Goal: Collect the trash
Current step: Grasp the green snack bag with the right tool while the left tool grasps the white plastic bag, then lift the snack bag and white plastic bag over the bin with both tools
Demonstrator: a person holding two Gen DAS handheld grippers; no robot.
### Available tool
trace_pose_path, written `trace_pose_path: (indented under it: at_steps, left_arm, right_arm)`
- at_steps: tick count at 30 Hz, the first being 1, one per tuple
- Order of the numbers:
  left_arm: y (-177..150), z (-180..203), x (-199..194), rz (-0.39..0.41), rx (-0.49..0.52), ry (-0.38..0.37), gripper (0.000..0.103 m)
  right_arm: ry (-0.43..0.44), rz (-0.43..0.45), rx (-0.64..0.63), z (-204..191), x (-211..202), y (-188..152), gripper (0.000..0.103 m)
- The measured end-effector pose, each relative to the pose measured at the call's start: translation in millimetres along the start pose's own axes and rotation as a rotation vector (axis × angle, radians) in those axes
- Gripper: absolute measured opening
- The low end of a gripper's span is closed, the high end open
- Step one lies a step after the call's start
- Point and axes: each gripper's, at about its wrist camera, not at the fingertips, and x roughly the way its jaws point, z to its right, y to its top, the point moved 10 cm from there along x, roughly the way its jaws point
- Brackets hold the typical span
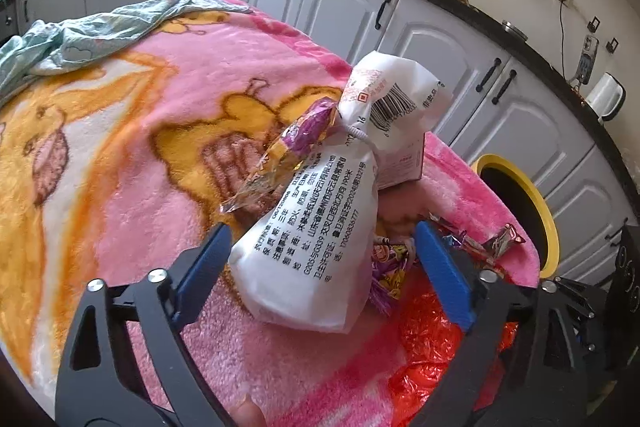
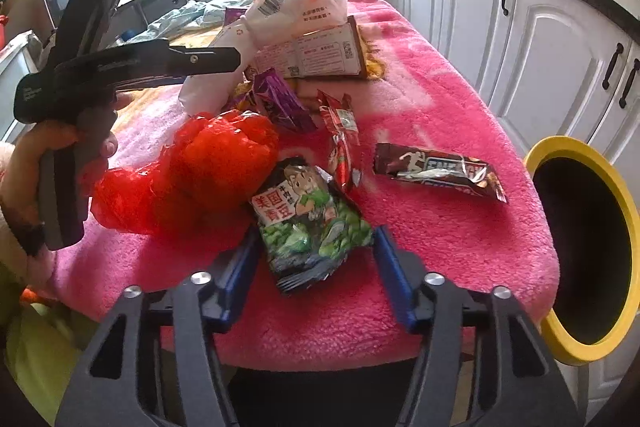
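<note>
Trash lies on a pink blanket [image 2: 440, 99]. My left gripper [image 1: 320, 247] is open, its blue fingers on either side of a white tissue pack wrapper [image 1: 316, 239] that is tied in the middle. A purple snack wrapper [image 1: 296, 143] lies against it. My right gripper [image 2: 316, 255] is open around the near end of a green pea snack bag [image 2: 308, 219]. A red plastic bag [image 2: 192, 167], a red wrapper [image 2: 340, 143], a brown bar wrapper [image 2: 436, 171], a purple wrapper [image 2: 280, 103] and a flattened carton [image 2: 320, 55] lie beyond. The left gripper's body [image 2: 120, 63] shows at left.
A black bin with a yellow rim [image 2: 592, 247] stands at the blanket's right edge; it also shows in the left wrist view [image 1: 520, 211]. White kitchen cabinets [image 2: 480, 11] run behind. A pale green cloth [image 1: 80, 35] lies at the blanket's far end.
</note>
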Motion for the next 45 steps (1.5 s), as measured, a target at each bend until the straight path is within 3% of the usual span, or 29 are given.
trace_pose_path:
  at_steps: [6,14,23,45]
  left_arm:
    - [0,1,3,-0.016,0.017,0.006,0.051]
    - [-5,2,-5,-0.028,0.038,-0.011,0.035]
    - [5,15,-32,0.029,0.042,-0.049,0.030]
    - [45,95,-82,0.148,0.122,-0.165,0.029]
  right_arm:
    - [0.007,-0.004,-0.004,2,-5,-3,0.046]
    - [-0.001,-0.002,-0.026,0,-15,-2,0.043]
    - [-0.031,0.061,-0.023,7,-44,10,0.043]
    - [-0.111,0.219,0.019,37,-111,39,0.043]
